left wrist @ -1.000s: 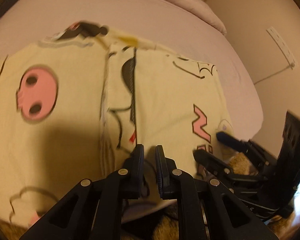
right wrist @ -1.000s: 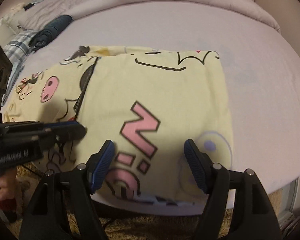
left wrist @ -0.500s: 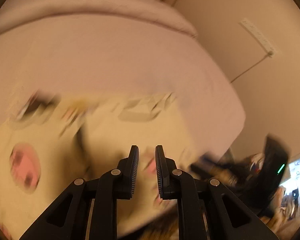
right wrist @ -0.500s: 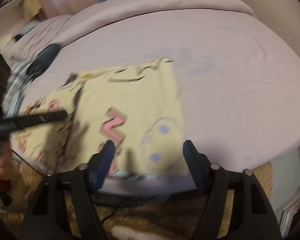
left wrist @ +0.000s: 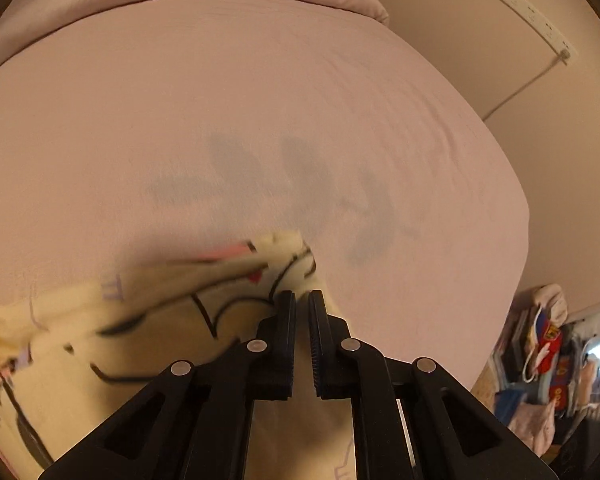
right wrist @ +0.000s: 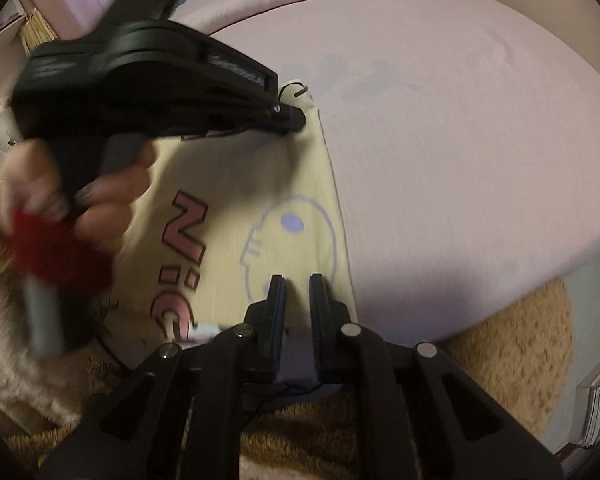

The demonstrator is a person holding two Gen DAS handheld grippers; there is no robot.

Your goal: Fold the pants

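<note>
While lying folded on the lilac bed [right wrist: 440,128], yellow printed pants [right wrist: 236,200] being pinched at the far corner by left gripper [left wrist: 302,300], near hem by right gripper [right wrist: 297,282] — both sets of fingers pressed narrow on cloth.

pink bed [left wrist: 260,100], tan rug [right wrist: 512,344]

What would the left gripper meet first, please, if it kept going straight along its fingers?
Likely the yellow pants corner right at the left gripper; beyond that, only bare pink bedsheet. Depth is hard to judge.
</note>
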